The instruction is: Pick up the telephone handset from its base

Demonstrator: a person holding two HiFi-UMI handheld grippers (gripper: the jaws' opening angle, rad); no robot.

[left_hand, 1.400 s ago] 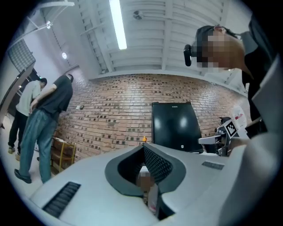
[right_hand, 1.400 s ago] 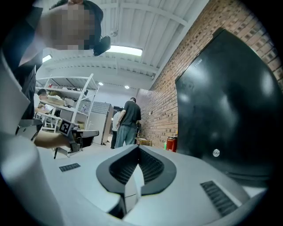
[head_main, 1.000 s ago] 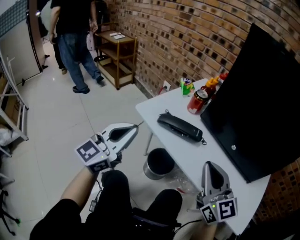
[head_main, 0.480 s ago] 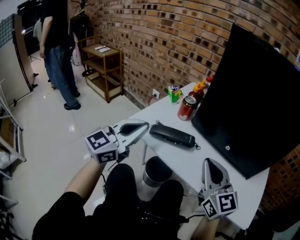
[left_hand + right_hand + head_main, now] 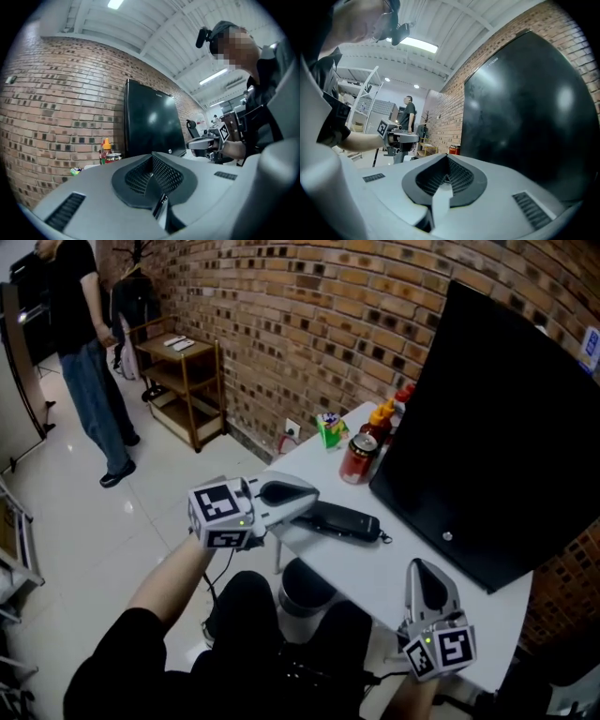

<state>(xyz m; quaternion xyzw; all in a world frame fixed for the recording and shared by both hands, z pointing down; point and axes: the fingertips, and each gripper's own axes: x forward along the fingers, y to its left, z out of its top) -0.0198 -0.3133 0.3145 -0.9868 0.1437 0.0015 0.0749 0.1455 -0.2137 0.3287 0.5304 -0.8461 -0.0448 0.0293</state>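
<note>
The black telephone handset [image 5: 344,520] lies flat on the white table [image 5: 398,573], near its left edge. My left gripper [image 5: 312,497] is shut and empty, pointing level, with its tip over the handset's left end; I cannot tell if it touches. In the left gripper view the shut left gripper [image 5: 151,158] hides the handset. My right gripper [image 5: 423,570] hangs at the table's near edge, jaws together with nothing in them, well apart from the handset. In the right gripper view the right gripper [image 5: 446,162] faces the left gripper [image 5: 396,137].
A big black screen [image 5: 497,418] leans at the table's right. A red can [image 5: 357,457], sauce bottles [image 5: 382,417] and a green box [image 5: 329,428] stand at the far end. A bin [image 5: 302,585] sits under the table. A person [image 5: 80,343] stands by a wooden shelf [image 5: 178,381].
My left gripper has swung right from over the floor to the table's edge, ending at the handset's left end. The right gripper has barely moved. The standing person has shifted left.
</note>
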